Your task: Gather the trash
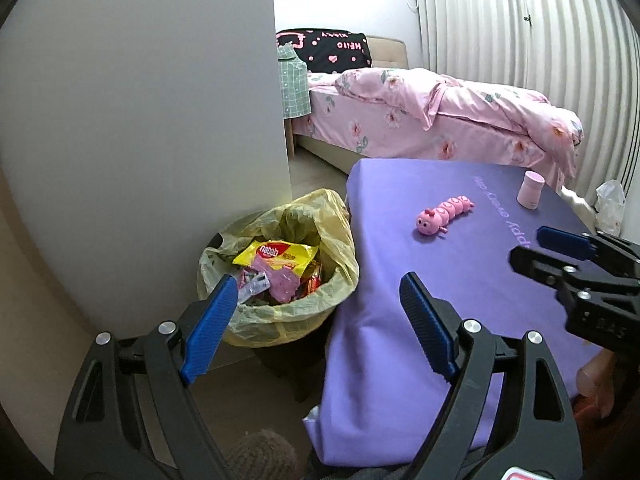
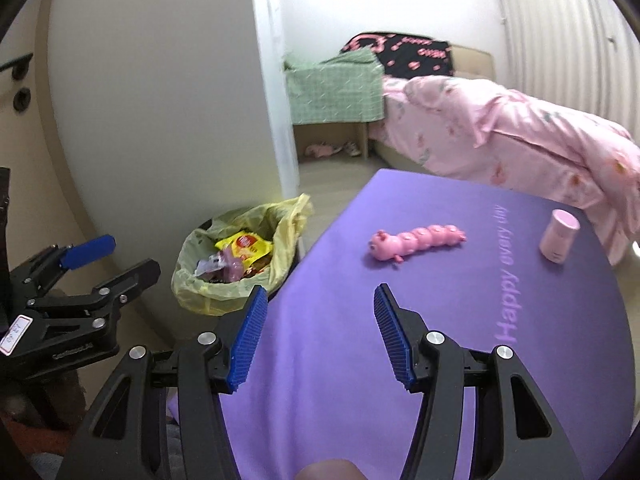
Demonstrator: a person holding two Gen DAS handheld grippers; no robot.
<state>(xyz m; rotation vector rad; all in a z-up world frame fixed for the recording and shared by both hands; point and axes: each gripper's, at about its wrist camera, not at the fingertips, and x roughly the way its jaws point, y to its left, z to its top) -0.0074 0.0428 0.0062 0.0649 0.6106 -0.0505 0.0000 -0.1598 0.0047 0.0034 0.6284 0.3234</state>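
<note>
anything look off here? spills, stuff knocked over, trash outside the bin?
Nothing stands out. The trash bin is upright beside the purple table, with the wrappers inside its yellow liner. On the table, the pink caterpillar toy and pink cup look undisturbed. No trash is visible on the floor.

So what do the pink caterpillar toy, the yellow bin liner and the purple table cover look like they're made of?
Pink caterpillar toy: probably hard moulded plastic, smooth and glossy, with rounded segments.
Yellow bin liner: thin plastic film, translucent and crinkled, folded over the rim.
Purple table cover: looks like matte cloth, draping in soft folds at the edge; possibly soft vinyl.
</note>
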